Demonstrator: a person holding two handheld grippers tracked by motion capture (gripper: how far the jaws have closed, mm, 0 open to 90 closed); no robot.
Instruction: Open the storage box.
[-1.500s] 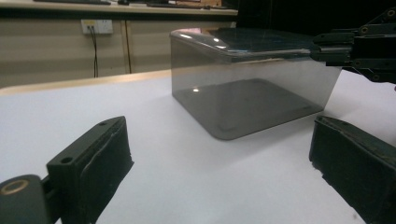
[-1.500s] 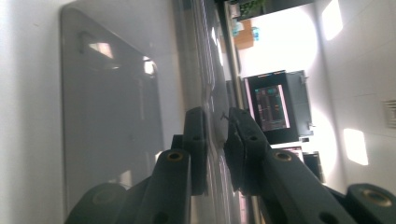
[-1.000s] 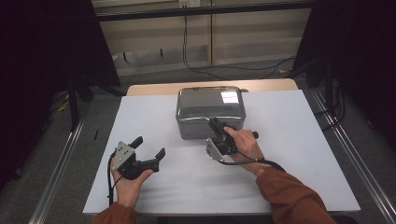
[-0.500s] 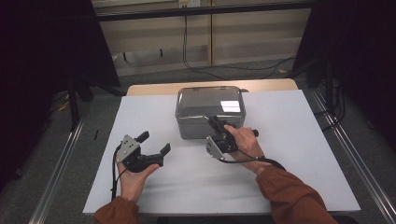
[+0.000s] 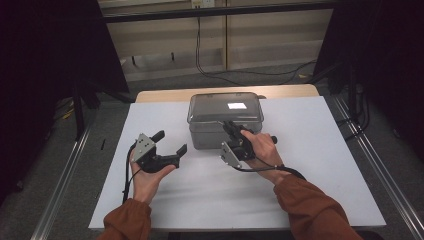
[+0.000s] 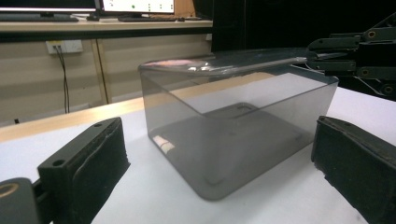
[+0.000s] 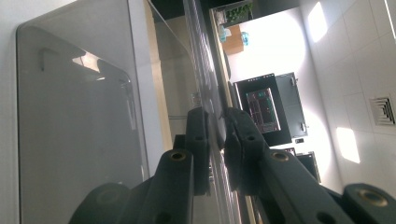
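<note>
A smoky clear plastic box [image 5: 215,131] stands on the white table [image 5: 320,150], covered by its clear lid [image 5: 226,106]. At the box's near rim, my right gripper [image 5: 228,126] is shut on the lid's front edge. In the right gripper view that thin lid edge [image 7: 201,70] runs between the pressed jaws of the right gripper [image 7: 217,135], beside the box wall [image 7: 79,116]. My left gripper [image 5: 171,142] stands open, left of the box and apart from it. In the left gripper view the box [image 6: 243,130] sits ahead of the left gripper [image 6: 219,158], and the right gripper [image 6: 359,51] clamps the lid's rim.
A wooden strip [image 5: 280,91] edges the table's far side, with a wall and hanging cables [image 5: 198,45] behind it. Metal rails [image 5: 65,180] run along both sides of the table. White table surface lies to the right of the box and in front of the hands.
My left gripper has moved to the right, toward the box, and slightly away from me. The right gripper and the box have stayed in place.
</note>
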